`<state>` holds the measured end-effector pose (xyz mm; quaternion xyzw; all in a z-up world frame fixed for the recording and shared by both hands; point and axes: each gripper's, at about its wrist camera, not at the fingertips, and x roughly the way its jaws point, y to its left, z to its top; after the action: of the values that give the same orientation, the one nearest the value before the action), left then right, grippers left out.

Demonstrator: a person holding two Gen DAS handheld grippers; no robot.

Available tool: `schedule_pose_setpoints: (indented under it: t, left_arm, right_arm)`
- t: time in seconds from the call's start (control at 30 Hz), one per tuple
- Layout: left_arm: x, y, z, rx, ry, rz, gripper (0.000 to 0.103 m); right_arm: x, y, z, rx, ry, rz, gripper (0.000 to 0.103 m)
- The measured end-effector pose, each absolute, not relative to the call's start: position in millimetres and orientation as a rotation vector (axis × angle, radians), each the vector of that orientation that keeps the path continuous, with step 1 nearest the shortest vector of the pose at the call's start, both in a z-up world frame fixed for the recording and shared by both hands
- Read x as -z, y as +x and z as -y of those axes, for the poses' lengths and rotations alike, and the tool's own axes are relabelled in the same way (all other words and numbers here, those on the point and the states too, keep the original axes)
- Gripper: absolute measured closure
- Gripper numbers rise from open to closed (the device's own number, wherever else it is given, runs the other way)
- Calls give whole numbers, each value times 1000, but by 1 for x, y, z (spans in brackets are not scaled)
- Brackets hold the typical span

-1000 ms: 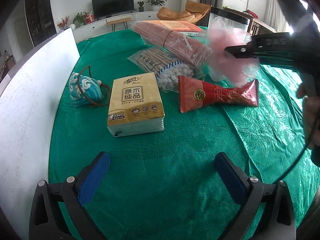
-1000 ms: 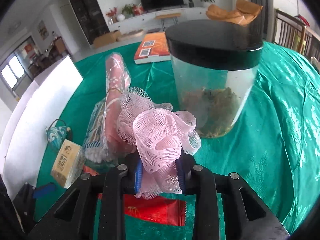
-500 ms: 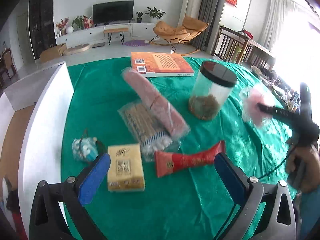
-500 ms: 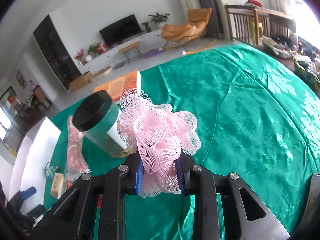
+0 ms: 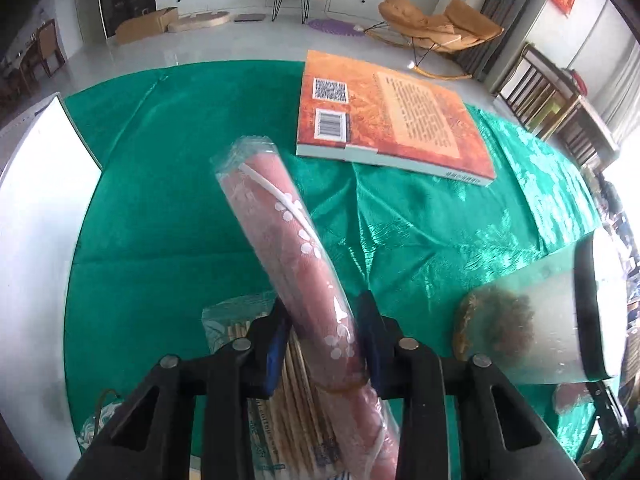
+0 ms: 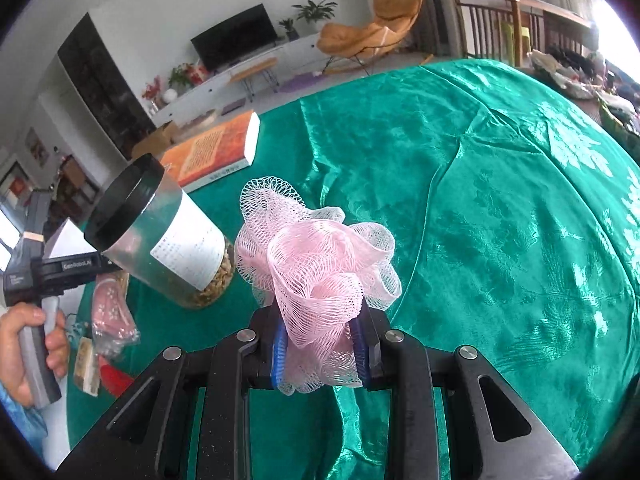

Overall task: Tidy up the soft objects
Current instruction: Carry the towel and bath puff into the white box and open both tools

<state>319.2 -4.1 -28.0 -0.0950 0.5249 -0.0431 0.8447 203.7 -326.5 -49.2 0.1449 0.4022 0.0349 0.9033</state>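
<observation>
Pink mesh bath pouf [image 6: 320, 280], frilly and netted, sits pinched between the blue pads [image 6: 279, 354] of the right hand-held gripper [image 6: 320, 354]; its ruffles bulge out above the black fingers, held over the shiny green damask cloth [image 6: 500, 220] that covers the bench.

From the left wrist camera, the left hand-held gripper [image 5: 324, 338] is pressed in on a rolled pink fabric with white blossom print in a clear plastic sleeve [image 5: 296, 264]. The roll runs diagonally away from the camera, its far end pointing toward an orange paperback book [image 5: 392, 116] lying flat, back cover up, on the cloth. Under the roll lies a clear packet of slim wooden sticks [image 5: 276, 400], partly hidden by the gripper's fingers.

A clear plastic jar with a black lid [image 6: 160, 232] and brown contents at its bottom stands on the bench between the two grippers; in the right wrist view it sits just left of the pouf, and in the left wrist view it appears at the right edge [image 5: 552, 328]. The person's left hand [image 6: 32, 356] wraps the grey handle at the left border of the right wrist view. A white board [image 5: 36, 216] stands along the left side of the bench.
</observation>
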Motion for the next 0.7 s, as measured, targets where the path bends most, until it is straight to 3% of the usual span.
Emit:
schedule_pose_setpoints:
  t: [0.17, 0.37, 0.53, 0.7]
  left_arm:
    - [-35, 275, -17, 217, -237, -1001, 75]
    - [-118, 180, -90, 281, -207, -859, 75]
    - [-134, 106, -190, 101, -168, -825, 74]
    - [-114, 57, -284, -162, -134, -848, 72]
  right_arm:
    - [25, 202, 338, -51, 338, -795, 75]
    - [-58, 183, 287, -164, 247, -728, 75]
    - [-106, 151, 171, -429, 217, -726, 75]
    - [-120, 113, 26, -754, 239, -773, 75]
